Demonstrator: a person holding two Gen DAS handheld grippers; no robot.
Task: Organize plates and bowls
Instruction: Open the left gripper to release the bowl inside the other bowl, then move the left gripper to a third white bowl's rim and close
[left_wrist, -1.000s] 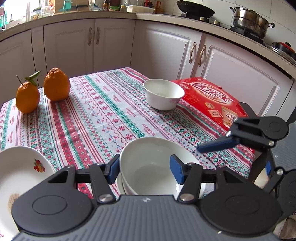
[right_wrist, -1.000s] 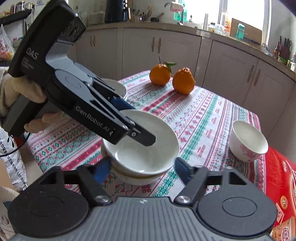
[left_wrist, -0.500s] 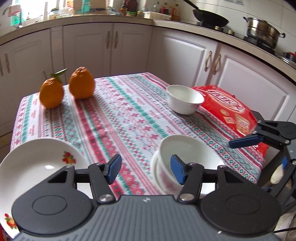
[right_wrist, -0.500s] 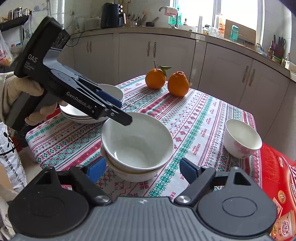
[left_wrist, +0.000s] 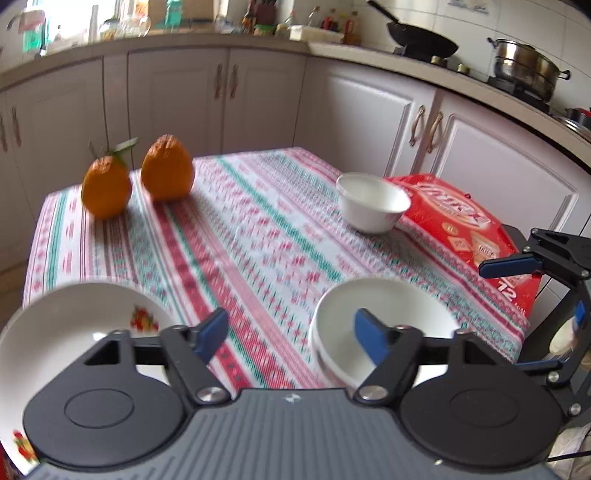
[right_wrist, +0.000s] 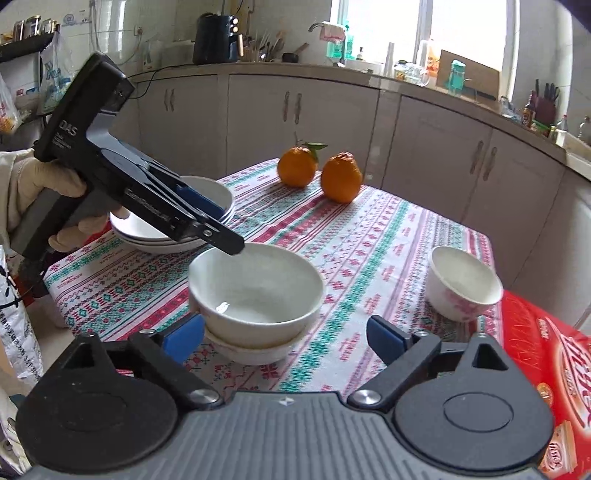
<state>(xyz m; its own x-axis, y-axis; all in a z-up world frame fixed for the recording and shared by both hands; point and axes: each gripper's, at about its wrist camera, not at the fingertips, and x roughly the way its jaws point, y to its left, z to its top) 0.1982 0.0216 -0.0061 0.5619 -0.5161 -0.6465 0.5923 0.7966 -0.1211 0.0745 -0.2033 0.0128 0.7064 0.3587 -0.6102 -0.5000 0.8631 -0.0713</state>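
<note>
Hovering tilted over the stacked bowls (right_wrist: 255, 291), the left gripper (right_wrist: 207, 218) and right gripper (right_wrist: 284, 332) gape, both holding nothing.

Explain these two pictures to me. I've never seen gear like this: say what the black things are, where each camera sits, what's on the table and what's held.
No robot here: a person holds a black two-finger gripper in each hand, each with a camera looking along its blue-tipped fingers. One picture is from the left gripper, the other from the right gripper; the right view also shows the left one in a gloved hand. On the tablecloth lie stacked bowls, a small bowl, stacked plates, two oranges and a red packet. Both grippers are open and hold nothing.
</note>
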